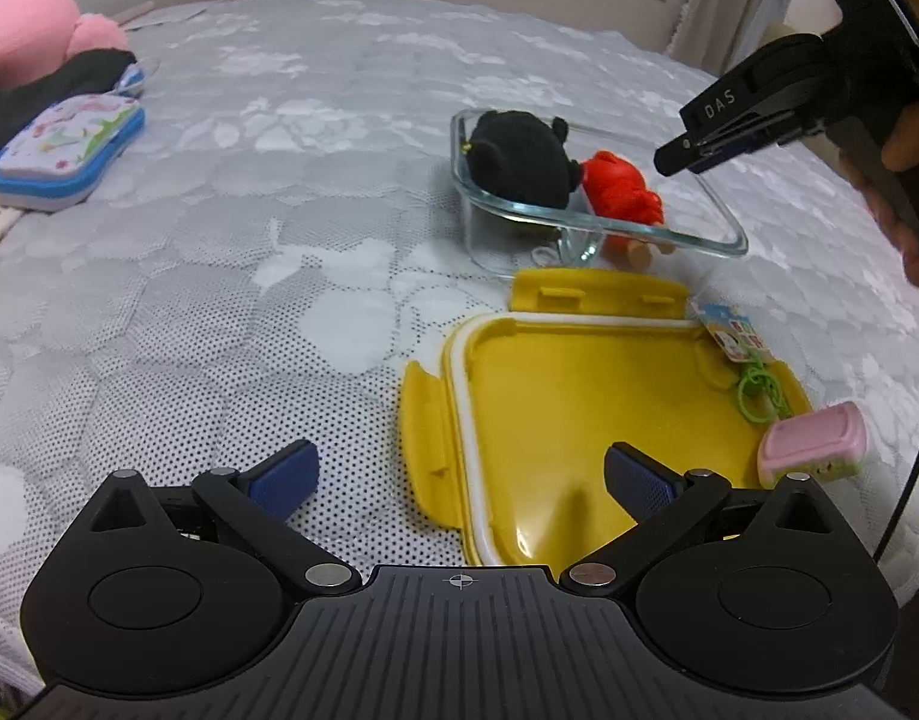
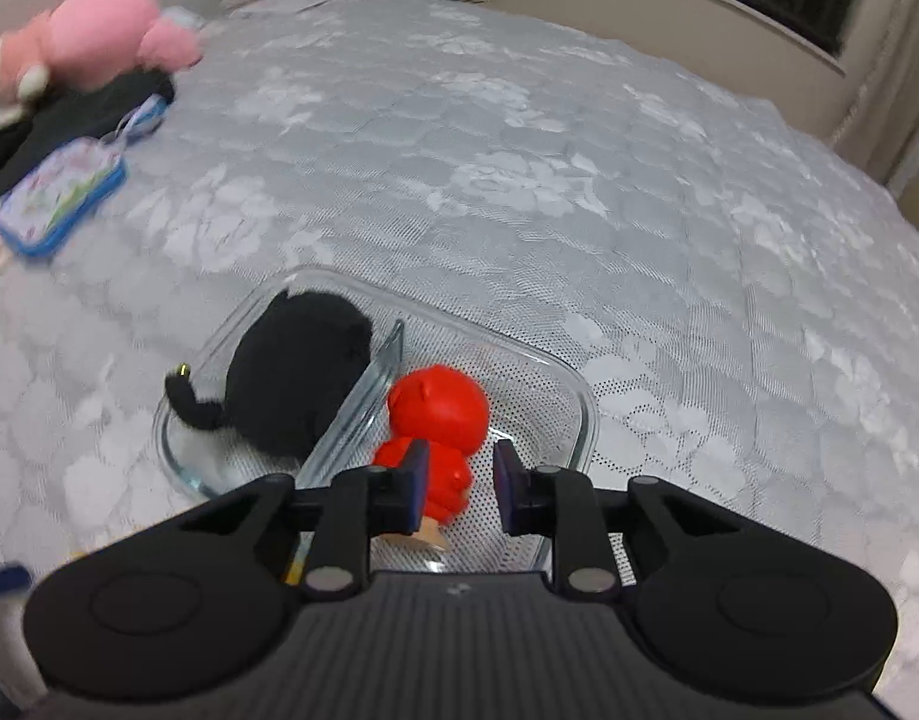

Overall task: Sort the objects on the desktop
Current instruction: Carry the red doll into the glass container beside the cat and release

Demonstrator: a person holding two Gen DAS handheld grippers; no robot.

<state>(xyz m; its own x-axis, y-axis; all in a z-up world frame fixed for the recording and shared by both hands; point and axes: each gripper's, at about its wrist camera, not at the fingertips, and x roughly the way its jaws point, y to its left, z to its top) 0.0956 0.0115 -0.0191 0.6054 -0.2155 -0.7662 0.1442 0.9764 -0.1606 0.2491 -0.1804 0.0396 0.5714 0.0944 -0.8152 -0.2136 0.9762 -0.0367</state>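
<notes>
So my right gripper (image 2: 457, 483) is hanging over the glass container (image 2: 579, 414) with its jaws parted a bit, nothing pinched between them. Right below sits the red figure (image 2: 438, 414), in the right compartment past the glass divider (image 2: 363, 402). It lies with its long axis running near to far, round head pointing away from me, tan feet toward me. The black plush (image 2: 297, 372) fills the left compartment, its tail end hanging toward the near-left corner.

My left gripper (image 1: 459, 477) has its jaws spread wide above the yellow lid (image 1: 579, 396), which lies flat, inside up, just near of the container. A pink toy (image 1: 813, 441) rests on the lid's right edge, with a green cord (image 1: 759, 390) and a little tag (image 1: 729, 330) beside it.
</notes>
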